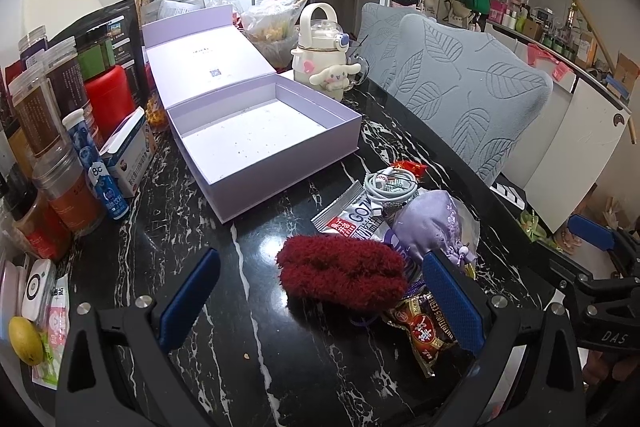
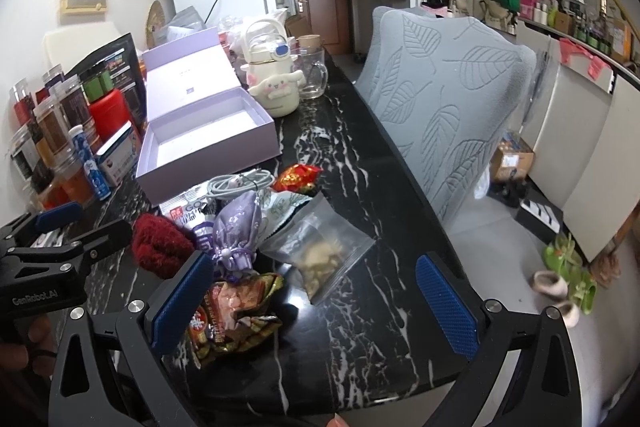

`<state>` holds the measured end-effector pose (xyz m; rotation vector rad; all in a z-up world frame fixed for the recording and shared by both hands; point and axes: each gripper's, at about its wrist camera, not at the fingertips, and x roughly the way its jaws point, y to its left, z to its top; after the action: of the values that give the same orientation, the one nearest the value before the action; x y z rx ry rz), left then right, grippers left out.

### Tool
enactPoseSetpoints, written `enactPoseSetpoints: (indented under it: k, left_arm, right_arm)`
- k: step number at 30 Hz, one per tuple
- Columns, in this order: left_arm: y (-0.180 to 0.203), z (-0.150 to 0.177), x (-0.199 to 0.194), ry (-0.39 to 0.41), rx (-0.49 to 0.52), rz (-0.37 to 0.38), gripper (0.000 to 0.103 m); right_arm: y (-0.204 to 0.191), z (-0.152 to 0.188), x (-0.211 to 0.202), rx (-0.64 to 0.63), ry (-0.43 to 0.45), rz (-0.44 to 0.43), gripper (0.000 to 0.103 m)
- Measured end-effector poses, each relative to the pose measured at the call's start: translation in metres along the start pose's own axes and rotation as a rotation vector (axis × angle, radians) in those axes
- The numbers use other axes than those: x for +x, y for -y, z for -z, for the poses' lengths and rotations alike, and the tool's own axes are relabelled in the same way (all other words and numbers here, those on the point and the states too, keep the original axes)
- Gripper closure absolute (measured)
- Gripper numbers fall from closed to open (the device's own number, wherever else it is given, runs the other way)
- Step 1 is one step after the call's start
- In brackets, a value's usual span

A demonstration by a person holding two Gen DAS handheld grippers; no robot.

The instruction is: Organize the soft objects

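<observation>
Both tools are spread wide and hold nothing: the left gripper (image 1: 320,303) brackets the dark red fuzzy item (image 1: 340,273), which lies on the black marble table (image 1: 248,307) just ahead of and between its pads, nearer the right-hand pad; the right gripper (image 2: 316,301) hovers over bare tabletop with the clear zip bag (image 2: 320,251) just ahead of its gap. The lavender drawstring pouch (image 1: 434,227) sits immediately beyond the left gripper's right-hand pad, touching the fuzzy item's far side, and its cord trails under that pad. The open lilac box (image 1: 264,131), the probable destination, stands further ahead and to the left of the left gripper. Risks: closing here may pinch the pouch cord or the red snack wrapper (image 1: 420,331) along with the fuzzy item, dragging neighbours out of the pile. The plush material will probably compress, so a shallow bite may slip during lifting. The coiled cable (image 1: 390,187) beyond the pouch could snag. The two tools are close together; a leftward sweep by the right one may collide with the left.
</observation>
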<state>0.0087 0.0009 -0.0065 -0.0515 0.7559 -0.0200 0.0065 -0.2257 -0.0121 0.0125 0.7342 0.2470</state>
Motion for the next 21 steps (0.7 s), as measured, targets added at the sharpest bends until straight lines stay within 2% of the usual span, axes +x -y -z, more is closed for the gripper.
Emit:
enactPoseSetpoints:
  k: [21]
  left_arm:
    - [-0.003,0.004,-0.014,0.011,-0.014,0.009,0.0]
  right_arm:
    - [-0.004,0.006,-0.011,-0.01,0.013,-0.006,0.0]
